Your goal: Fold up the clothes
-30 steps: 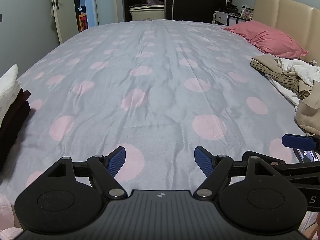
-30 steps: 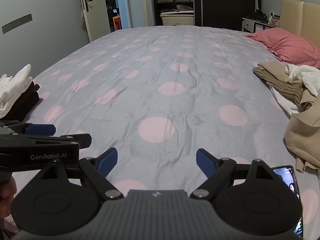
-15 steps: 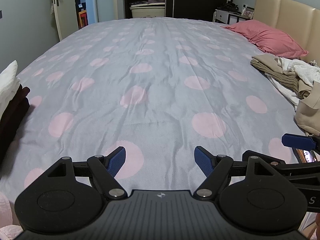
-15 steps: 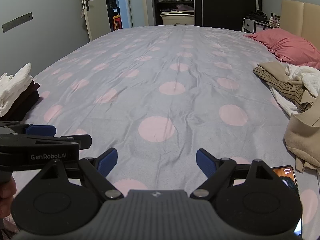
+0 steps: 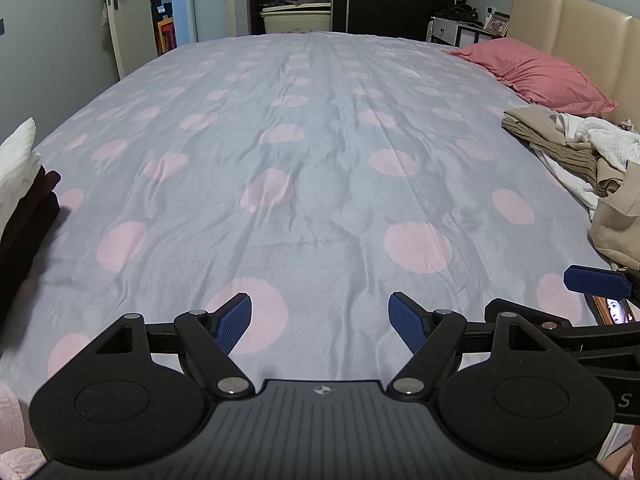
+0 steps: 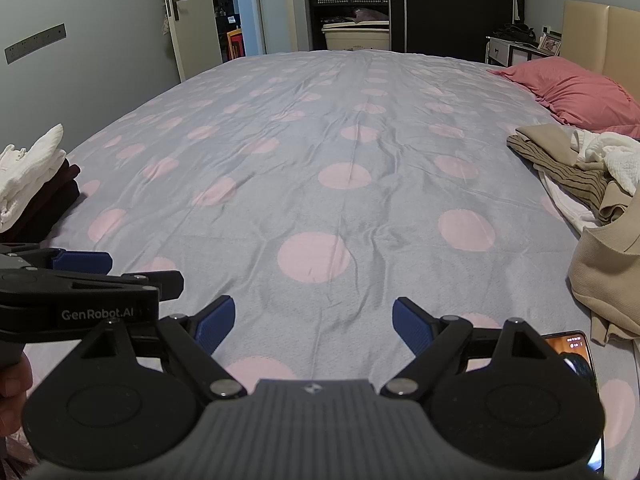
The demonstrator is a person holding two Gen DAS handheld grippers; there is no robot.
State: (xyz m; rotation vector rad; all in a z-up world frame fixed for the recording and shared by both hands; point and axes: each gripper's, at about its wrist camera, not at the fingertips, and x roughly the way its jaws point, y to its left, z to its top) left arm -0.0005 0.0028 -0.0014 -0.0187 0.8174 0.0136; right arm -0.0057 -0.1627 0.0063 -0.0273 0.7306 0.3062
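Blue ribbed pads (image 5: 234,322) lined the fingers of the left gripper (image 5: 320,320), which hung wide open and empty just above the near edge of the bed (image 5: 320,152); the right gripper (image 6: 314,322) hung beside it, spread just as wide and holding nothing. Between and ahead of them lay only the grey, pink-spotted cover. The unfolded clothes (image 6: 584,168), beige, striped and white, sat in a loose heap at the right, near the pink pillow (image 6: 576,94), and a beige garment (image 6: 608,280) slumped closest to the right gripper. A folded stack (image 6: 32,184), white on dark, rested at the far left edge. A phone (image 6: 572,350) lay just beside that beige garment, so a careless pinch there might have caught or dragged it; grabbing into the tangled heap could also have lifted several pieces at once.
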